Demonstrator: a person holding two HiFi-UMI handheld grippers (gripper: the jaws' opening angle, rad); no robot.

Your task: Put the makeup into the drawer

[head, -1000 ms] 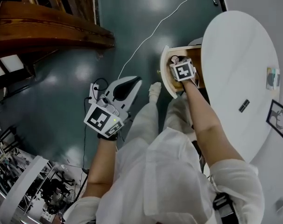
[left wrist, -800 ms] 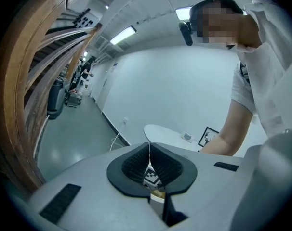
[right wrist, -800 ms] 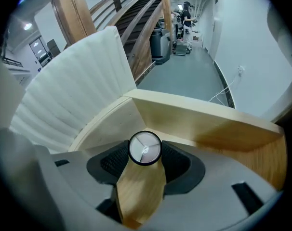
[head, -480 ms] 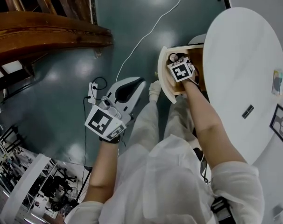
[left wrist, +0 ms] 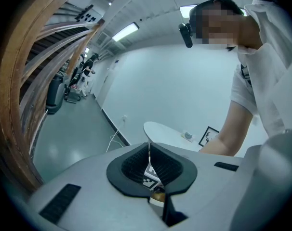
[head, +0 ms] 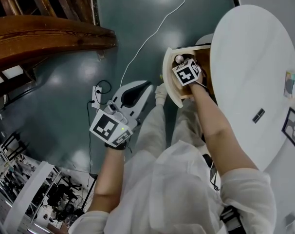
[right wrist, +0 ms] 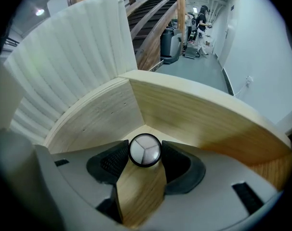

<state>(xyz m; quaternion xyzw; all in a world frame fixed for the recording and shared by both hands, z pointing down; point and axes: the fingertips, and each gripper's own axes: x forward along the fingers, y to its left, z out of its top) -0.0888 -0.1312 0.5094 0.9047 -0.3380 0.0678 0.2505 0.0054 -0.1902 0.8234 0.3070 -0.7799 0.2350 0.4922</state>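
A small round makeup compact point(right wrist: 145, 150) with a pale three-part lid sits between the jaws of my right gripper point(right wrist: 145, 161), which is shut on it. Both are inside the open wooden drawer point(right wrist: 184, 114), low over its floor. From the head view, the drawer point(head: 170, 79) juts out from under the white table, and the compact point(head: 179, 59) shows just beyond the right gripper's marker cube point(head: 188, 73). My left gripper point(head: 143, 87) hangs over the floor left of the drawer, apart from it. Its pads point(left wrist: 158, 165) meet, shut and empty.
A round white table point(head: 245, 48) carries a small box point(head: 290, 84), a dark flat item point(head: 258, 115) and a framed picture point(head: 292, 126). A white cable point(head: 157, 33) and a power strip point(head: 96, 94) lie on the floor. A wooden stair rail point(head: 45, 35) runs at upper left.
Almost nothing: my right gripper keeps the compact inside the drawer, shifted only slightly. My left gripper stays in place.
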